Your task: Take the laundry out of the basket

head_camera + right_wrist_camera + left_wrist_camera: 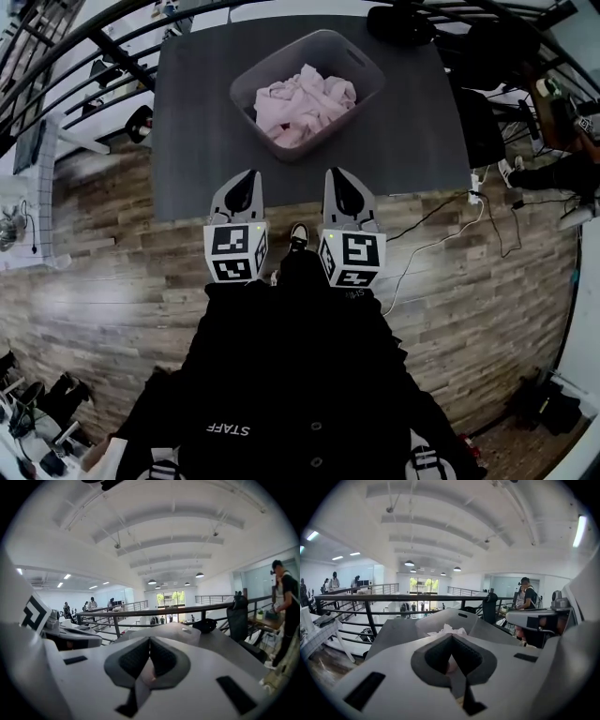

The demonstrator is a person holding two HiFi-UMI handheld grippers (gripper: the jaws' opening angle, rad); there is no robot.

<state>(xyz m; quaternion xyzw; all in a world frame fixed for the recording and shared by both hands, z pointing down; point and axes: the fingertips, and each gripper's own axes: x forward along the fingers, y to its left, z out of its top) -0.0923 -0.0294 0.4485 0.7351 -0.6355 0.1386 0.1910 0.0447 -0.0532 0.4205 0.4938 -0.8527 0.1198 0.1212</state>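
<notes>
Progress: zero, nothing is out yet. Pink-white laundry (305, 105) sits piled in the grey basket (367, 70), heap roughly level with the rim, no piece hanging over the edge and none lying on the dark table (202, 141). Basket stands toward the table's far side, turned at an angle

Left gripper (246, 178) and right gripper (338, 176) hang side by side over the table's near edge, well short of the basket, both aimed at it. Each gripper view shows the pads clenched tip to tip with nothing between them, so both are empty. The cloth visible past the left pads is the pile in the basket further off, not a grasp

Left to do, as I judge it: close the gap, part the jaws, pinch a piece, lift it clear, repeat until empty. So all of it

Writing: "STAFF" in white on the person's black top (226, 429). Marker cubes (236, 251) carry black-white square patterns only, no text. Small print by the right cube is too fine to read. No brand visible on the basket
</notes>
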